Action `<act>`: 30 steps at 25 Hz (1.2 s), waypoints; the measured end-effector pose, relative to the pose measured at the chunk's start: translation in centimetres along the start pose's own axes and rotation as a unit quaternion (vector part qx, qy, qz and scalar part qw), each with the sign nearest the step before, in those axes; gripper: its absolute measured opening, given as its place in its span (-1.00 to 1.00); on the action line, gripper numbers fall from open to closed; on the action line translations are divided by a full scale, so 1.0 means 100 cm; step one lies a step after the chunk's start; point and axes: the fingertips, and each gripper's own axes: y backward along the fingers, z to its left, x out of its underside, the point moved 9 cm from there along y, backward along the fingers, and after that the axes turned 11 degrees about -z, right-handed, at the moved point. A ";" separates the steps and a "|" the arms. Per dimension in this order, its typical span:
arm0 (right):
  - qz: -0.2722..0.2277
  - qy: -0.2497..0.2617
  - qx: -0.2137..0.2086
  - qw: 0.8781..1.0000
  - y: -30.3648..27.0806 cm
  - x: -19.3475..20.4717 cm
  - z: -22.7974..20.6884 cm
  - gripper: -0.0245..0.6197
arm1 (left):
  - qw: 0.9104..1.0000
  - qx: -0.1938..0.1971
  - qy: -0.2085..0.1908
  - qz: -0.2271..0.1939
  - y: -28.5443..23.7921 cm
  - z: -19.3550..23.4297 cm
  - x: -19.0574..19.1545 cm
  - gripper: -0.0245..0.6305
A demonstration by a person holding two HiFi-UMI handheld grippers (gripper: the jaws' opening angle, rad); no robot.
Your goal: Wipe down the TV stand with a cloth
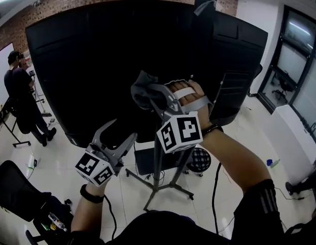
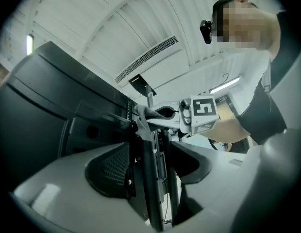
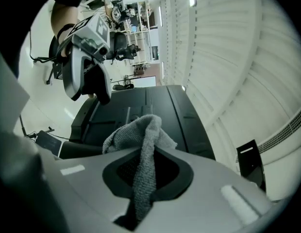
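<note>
White-tiled floor, brick wall: right gripper (image 1: 152, 98) clamps crumpled grey woven cloth (image 1: 139, 87) at top of black metal TV stand (image 1: 157, 168), post running straight down; left gripper (image 1: 122, 135) half-open, empty, lower left.

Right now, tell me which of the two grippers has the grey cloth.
The right gripper: the grey cloth is pinched between its jaws and bunches out beyond them. The left gripper has its jaws apart, with no cloth between them.

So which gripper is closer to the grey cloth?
Right. The right gripper is shut on the cloth. In the head view, the left gripper is lower and further left, apart from the cloth.
</note>
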 end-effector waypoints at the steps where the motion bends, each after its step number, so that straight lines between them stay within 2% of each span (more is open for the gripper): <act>1: -0.004 0.003 0.007 1.000 0.004 0.003 -0.007 -0.88 | 1.000 0.001 -0.003 0.000 -0.005 -0.003 -0.001 -0.06; 8: -0.023 0.041 0.024 0.999 0.013 0.027 -0.036 -0.88 | 1.000 -0.013 -0.016 -0.003 -0.037 -0.022 -0.001 -0.06; 13: -0.051 0.101 0.028 0.993 0.014 0.040 -0.024 -0.88 | 0.999 -0.040 -0.012 0.010 -0.050 -0.035 0.015 -0.06; 17: -0.081 0.128 0.031 0.988 0.021 0.051 -0.010 -0.88 | 0.998 -0.067 -0.014 0.019 -0.055 -0.043 0.027 -0.06; 22: -0.127 0.113 0.042 0.985 0.032 0.062 -0.006 -0.88 | 0.994 -0.103 -0.018 0.033 -0.053 -0.055 0.038 -0.06; 26: -0.143 0.111 0.051 0.982 0.036 0.073 0.006 -0.88 | 0.991 -0.122 -0.021 0.041 -0.054 -0.064 0.049 -0.06; 30: -0.158 0.102 0.041 0.981 0.041 0.080 0.021 -0.87 | 0.988 -0.141 -0.018 0.053 -0.051 -0.075 0.060 -0.06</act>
